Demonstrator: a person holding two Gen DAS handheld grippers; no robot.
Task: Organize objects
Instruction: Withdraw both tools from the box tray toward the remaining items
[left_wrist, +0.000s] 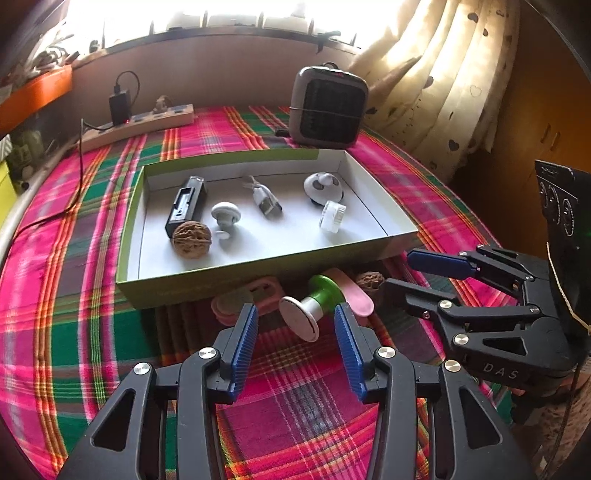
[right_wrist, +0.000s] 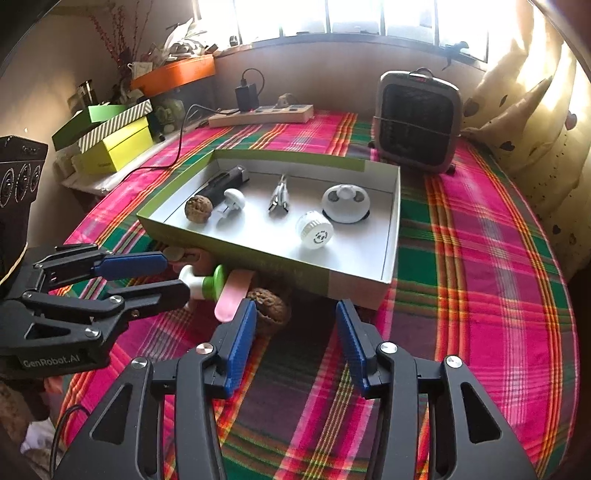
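Observation:
A shallow green box (left_wrist: 221, 286) (right_wrist: 284, 267) with a white floor holds a walnut (left_wrist: 192, 239), a black device (left_wrist: 186, 206), a white mushroom-shaped piece (left_wrist: 225, 214), a cable clip (left_wrist: 266, 199), a white cap (left_wrist: 332, 216) and a round white gadget (left_wrist: 323, 186). In front of it lie a green-and-white knob (left_wrist: 314, 306) (right_wrist: 205, 282), a pink spoon-like piece (right_wrist: 231, 299), a pink clip (left_wrist: 255, 295) and a second walnut (right_wrist: 271, 310). My left gripper (left_wrist: 295, 314) (right_wrist: 171, 275) is open around the knob's white end. My right gripper (right_wrist: 295, 310) (left_wrist: 400, 275) is open, with the walnut by its left finger.
A plaid cloth (left_wrist: 295, 406) covers the table. Behind the box stand a small heater (left_wrist: 328, 107) (right_wrist: 417, 125) and a power strip (left_wrist: 147, 123) with a charger. Stacked green and yellow boxes (right_wrist: 114, 144) sit at the far left, a curtain (left_wrist: 443, 74) at the right.

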